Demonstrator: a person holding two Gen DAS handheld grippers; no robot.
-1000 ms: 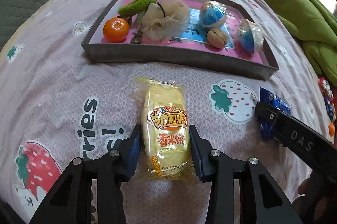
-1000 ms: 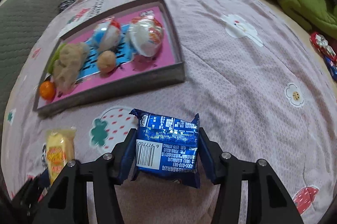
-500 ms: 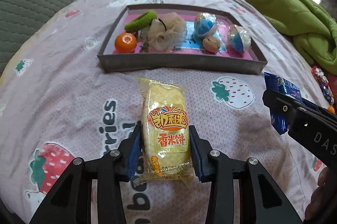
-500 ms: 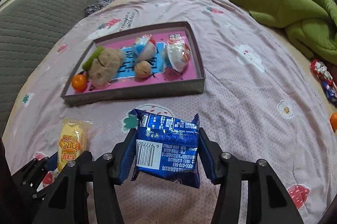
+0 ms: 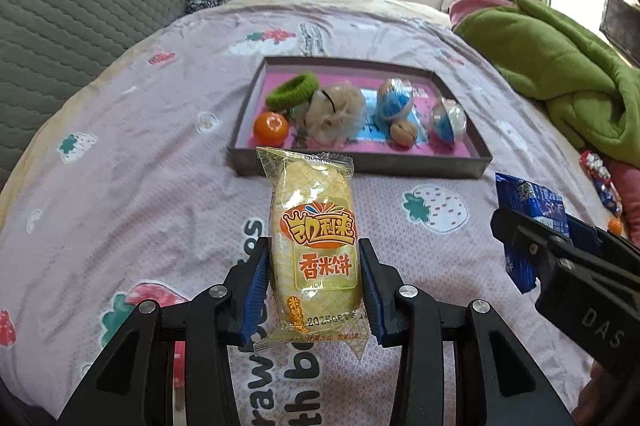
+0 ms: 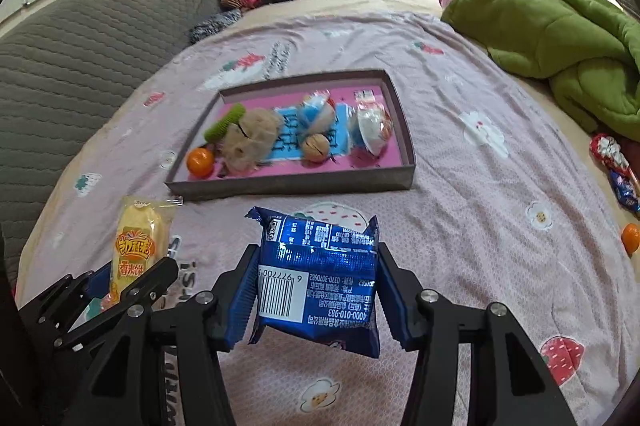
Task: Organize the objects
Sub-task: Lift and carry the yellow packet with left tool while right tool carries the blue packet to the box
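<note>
My left gripper (image 5: 314, 282) is shut on a yellow rice-cake packet (image 5: 316, 246) and holds it above the bedsheet, in front of the tray. My right gripper (image 6: 316, 290) is shut on a blue snack packet (image 6: 318, 274), also lifted. Each gripper shows in the other's view: the blue packet (image 5: 528, 214) at the right, the yellow packet (image 6: 136, 246) at the left. The shallow grey tray (image 5: 360, 166) with a pink floor lies ahead on the bed. It holds an orange (image 5: 271, 127), a green hair band (image 5: 292, 90), a beige mesh puff (image 5: 336, 112), a walnut (image 5: 404, 133) and two wrapped eggs (image 5: 394, 100).
The bed has a pink strawberry-print sheet (image 5: 140, 166). A green blanket (image 5: 560, 66) is heaped at the right. Wrapped sweets (image 6: 612, 158) and a small orange (image 6: 631, 237) lie at the right edge. A grey quilted cushion (image 6: 80, 46) stands at the left.
Both grippers have lifted their packets up off the sheet and drawn back from the tray, so the tray looks smaller and farther. Both grips are unchanged.
</note>
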